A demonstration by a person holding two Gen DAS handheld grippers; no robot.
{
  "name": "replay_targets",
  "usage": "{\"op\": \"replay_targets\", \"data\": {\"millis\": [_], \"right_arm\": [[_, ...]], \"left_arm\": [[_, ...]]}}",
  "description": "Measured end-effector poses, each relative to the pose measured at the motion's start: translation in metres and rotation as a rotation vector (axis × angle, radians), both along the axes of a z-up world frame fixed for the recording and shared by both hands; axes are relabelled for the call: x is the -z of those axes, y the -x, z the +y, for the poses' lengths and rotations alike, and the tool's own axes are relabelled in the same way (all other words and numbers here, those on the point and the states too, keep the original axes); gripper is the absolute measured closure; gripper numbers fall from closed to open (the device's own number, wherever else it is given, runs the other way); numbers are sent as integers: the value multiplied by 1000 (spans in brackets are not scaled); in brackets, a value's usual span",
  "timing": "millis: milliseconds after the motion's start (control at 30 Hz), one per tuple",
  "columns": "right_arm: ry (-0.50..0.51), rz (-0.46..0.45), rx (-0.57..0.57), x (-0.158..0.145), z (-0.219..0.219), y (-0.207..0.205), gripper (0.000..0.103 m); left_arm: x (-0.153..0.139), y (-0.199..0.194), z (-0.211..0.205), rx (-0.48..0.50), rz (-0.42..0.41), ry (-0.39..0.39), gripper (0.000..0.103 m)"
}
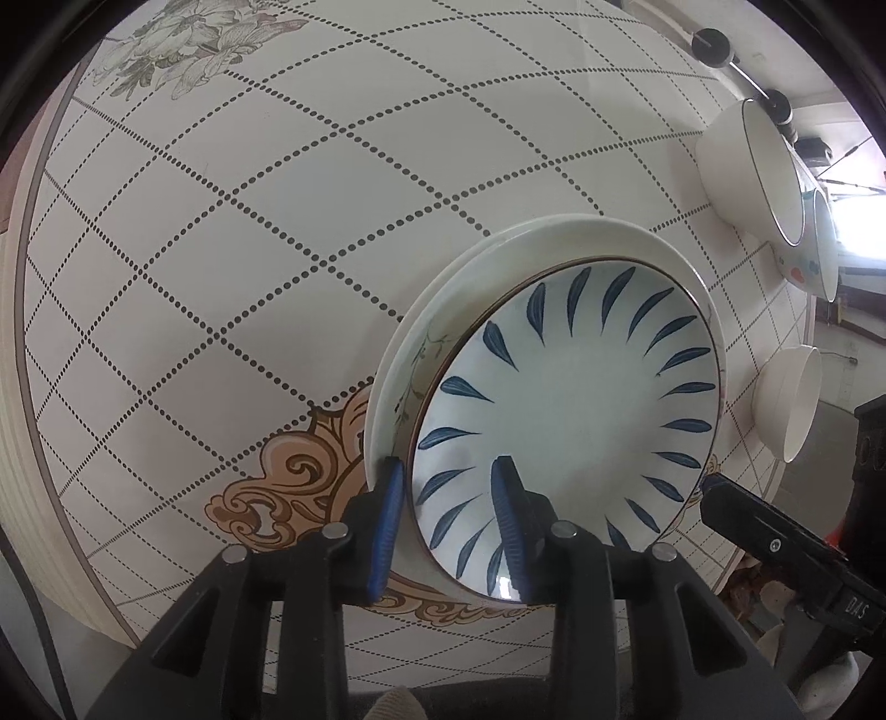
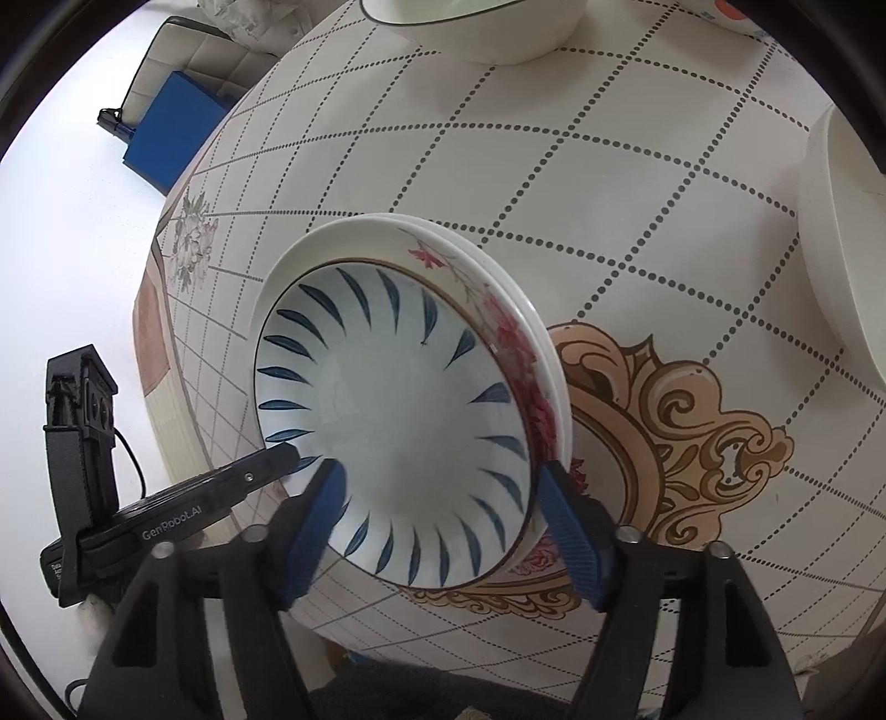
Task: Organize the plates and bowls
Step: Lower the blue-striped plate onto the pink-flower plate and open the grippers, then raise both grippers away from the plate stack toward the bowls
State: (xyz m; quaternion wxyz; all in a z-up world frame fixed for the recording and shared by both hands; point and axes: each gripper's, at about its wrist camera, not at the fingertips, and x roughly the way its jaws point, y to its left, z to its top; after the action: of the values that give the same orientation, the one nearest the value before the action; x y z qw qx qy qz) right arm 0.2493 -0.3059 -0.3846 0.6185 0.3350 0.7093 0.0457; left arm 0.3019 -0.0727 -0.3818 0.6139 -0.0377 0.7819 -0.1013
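Note:
A blue-leaf plate (image 1: 570, 421) lies on top of a stack of white plates (image 1: 554, 238) on the table; it also shows in the right wrist view (image 2: 398, 421), above a red-flowered plate (image 2: 515, 332). My left gripper (image 1: 448, 526) straddles the stack's near rim, one finger inside the blue-leaf plate and one outside the stack. My right gripper (image 2: 437, 526) is open, its fingers wide on both sides of the blue-leaf plate's near edge. It shows at the right edge of the left wrist view (image 1: 775, 531).
A patterned table (image 1: 249, 249) carries a white bowl with a dark rim (image 1: 747, 171), a painted bowl (image 1: 808, 260) behind it and a plain white bowl (image 1: 792, 404). In the right wrist view a white bowl (image 2: 476, 27) sits at the top and a white dish (image 2: 841, 249) at right.

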Motion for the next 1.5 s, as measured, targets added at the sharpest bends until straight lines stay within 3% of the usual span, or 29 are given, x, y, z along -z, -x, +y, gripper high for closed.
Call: {"op": "replay_targets", "data": {"millis": [100,167,233,300,367,433,600,667,967,1500], "right_arm": [[40,-17,-15,-8,0,-2,16],[70,-28,-25,-13,1,-4,16],[109,-34,-42,-17,3,-3,16],[159,-43,-61,-22,5,-1,16],[216,-54,-87,-26,9,2,11],[270,-67,-106,-30,13,7,6],[415,-127,-135,-50,25,21,5],[458,-158,-142,-63,28,26,5],[562,-303,-142,-137,29,60,5],[612,-481,-149,-261,40,142,5]], "left_arm": [[-8,-1,-3,20,-41,-18,71],[-16,0,-7,41,-85,-43,60],[-25,3,-10,61,-135,-66,40],[-34,6,-14,80,-185,-97,38],[-40,9,-18,106,-217,-102,26],[-48,17,-23,122,-254,-110,25],[-72,38,-31,141,-358,-144,24],[-84,43,-31,136,-388,-146,12],[-143,83,-25,82,-516,-140,12],[-249,149,-5,23,-678,-136,12]]}}
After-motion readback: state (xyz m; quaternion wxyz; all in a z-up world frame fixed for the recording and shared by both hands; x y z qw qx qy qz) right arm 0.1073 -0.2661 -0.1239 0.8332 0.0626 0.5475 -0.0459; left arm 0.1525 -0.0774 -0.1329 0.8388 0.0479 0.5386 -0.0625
